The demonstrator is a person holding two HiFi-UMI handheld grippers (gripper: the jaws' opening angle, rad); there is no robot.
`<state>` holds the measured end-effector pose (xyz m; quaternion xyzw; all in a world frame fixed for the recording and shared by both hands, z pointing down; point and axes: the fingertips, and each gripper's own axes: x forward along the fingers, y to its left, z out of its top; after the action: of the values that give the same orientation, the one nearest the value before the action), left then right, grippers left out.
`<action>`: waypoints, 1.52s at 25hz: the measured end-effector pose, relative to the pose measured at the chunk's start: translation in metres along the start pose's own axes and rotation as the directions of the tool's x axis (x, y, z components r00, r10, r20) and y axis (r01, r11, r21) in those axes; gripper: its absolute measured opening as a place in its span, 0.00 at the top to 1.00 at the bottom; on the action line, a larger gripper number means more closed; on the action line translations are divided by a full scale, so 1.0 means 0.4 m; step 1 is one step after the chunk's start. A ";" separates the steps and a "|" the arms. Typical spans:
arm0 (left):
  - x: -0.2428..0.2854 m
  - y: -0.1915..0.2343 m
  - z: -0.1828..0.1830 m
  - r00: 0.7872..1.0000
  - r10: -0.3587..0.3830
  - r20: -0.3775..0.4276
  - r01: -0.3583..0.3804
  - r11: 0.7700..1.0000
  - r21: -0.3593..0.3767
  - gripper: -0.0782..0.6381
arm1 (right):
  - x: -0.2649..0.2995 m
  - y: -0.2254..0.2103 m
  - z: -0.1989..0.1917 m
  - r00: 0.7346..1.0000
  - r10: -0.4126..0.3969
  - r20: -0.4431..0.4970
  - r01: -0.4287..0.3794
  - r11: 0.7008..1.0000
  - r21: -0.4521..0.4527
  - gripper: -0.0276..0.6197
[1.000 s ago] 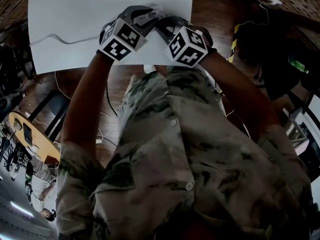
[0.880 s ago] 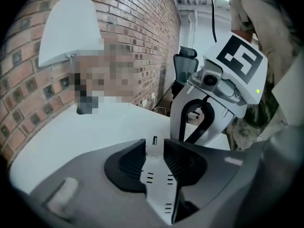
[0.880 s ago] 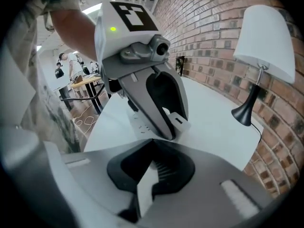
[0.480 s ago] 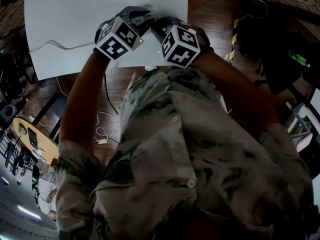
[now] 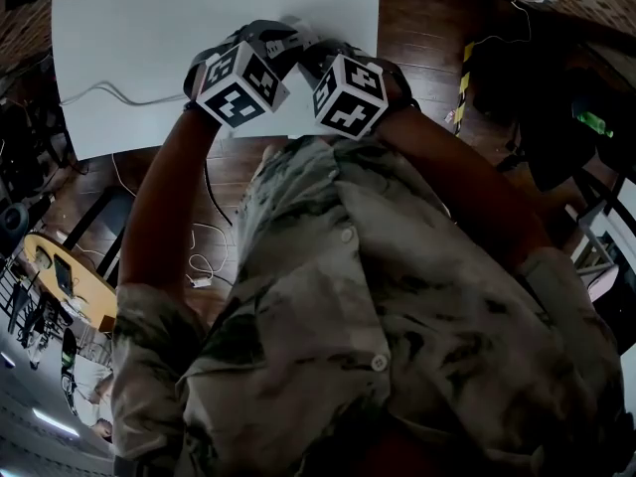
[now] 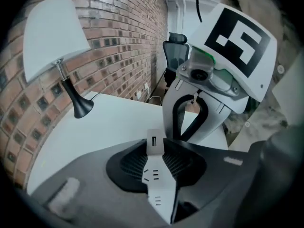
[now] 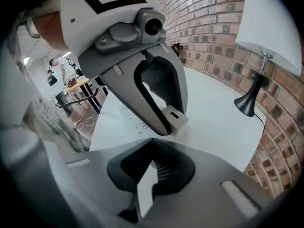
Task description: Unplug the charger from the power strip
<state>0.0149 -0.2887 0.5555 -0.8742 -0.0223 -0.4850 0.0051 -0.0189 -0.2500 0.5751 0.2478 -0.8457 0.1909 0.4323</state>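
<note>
In the head view your shirt (image 5: 378, 296) fills most of the frame. The left tongs (image 5: 283, 38) and right tongs (image 5: 316, 56) meet at the near edge of the white surface (image 5: 199, 8), hiding whatever lies under them. A cable (image 5: 109, 92) trails off to the left.

Your left gripper view shows the left tongs grasping the charger (image 6: 153, 144), its USB port facing you.

Your right gripper view shows the right tongs clenched on nothing you can name. The slotted power strip (image 7: 135, 121) lies just beside the charger, and the plug contact is hidden.

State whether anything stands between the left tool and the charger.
Nothing visible does. The charger sits gripped between the jaws of the left tool. The right tool, jaws shut, is close beside it, not in between.
</note>
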 end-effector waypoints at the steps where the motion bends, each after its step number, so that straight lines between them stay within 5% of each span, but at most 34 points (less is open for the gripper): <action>1: -0.008 0.000 0.006 1.000 0.020 -0.001 -0.020 0.999 0.034 0.74 | 0.002 -0.001 0.004 1.000 -0.003 0.000 0.003 1.000 -0.004 0.95; 4: -0.071 0.018 0.093 0.993 0.064 0.097 -0.071 0.995 0.067 0.74 | 0.006 0.003 0.004 1.000 0.018 -0.009 -0.018 1.000 0.015 0.95; 7: -0.164 0.114 0.165 0.976 0.095 0.198 -0.092 0.995 -0.026 0.74 | 0.001 0.004 -0.002 0.999 0.046 -0.022 -0.045 0.999 0.010 0.95; 11: -0.296 0.167 0.140 0.950 0.187 0.250 -0.157 0.978 -0.137 0.74 | -0.004 0.006 -0.010 0.999 0.047 0.028 -0.047 0.999 -0.022 0.95; 14: -0.388 0.173 0.071 0.914 0.298 0.275 -0.211 0.929 -0.303 0.74 | -0.007 0.001 -0.015 0.997 0.046 0.060 -0.043 0.998 -0.038 0.95; 17: -0.488 0.153 -0.002 0.862 0.420 0.283 -0.259 0.847 -0.465 0.74 | -0.019 -0.008 -0.005 0.995 0.033 0.090 -0.028 0.998 -0.055 0.95; 20: -0.571 0.103 -0.047 0.804 0.524 0.281 -0.314 0.775 -0.548 0.74 | -0.057 -0.016 0.020 0.990 0.005 0.144 0.011 0.994 -0.106 0.94; 22: -0.610 0.045 -0.059 0.777 0.560 0.287 -0.337 0.755 -0.562 0.74 | -0.093 -0.010 0.037 0.985 -0.002 0.172 0.021 0.994 -0.110 0.83; 29: -0.741 -0.253 -0.116 0.705 0.641 0.303 -0.376 0.701 -0.606 0.74 | -0.244 0.144 0.071 0.962 -0.074 0.265 0.114 0.984 -0.139 0.82; 33: -0.795 -0.434 -0.149 0.667 0.648 0.369 -0.365 0.715 -0.597 0.74 | -0.326 0.300 0.033 0.947 -0.129 0.293 0.170 0.978 -0.121 0.83; 38: -0.860 -0.656 -0.174 0.638 0.632 0.440 -0.344 0.745 -0.571 0.74 | -0.455 0.540 -0.007 0.903 -0.218 0.371 0.231 0.973 0.011 0.82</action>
<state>-0.2374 -0.0403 0.2974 -0.9300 0.3305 -0.1476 -0.0632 -0.0517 -0.0287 0.4028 0.3679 -0.8807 0.0757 0.2887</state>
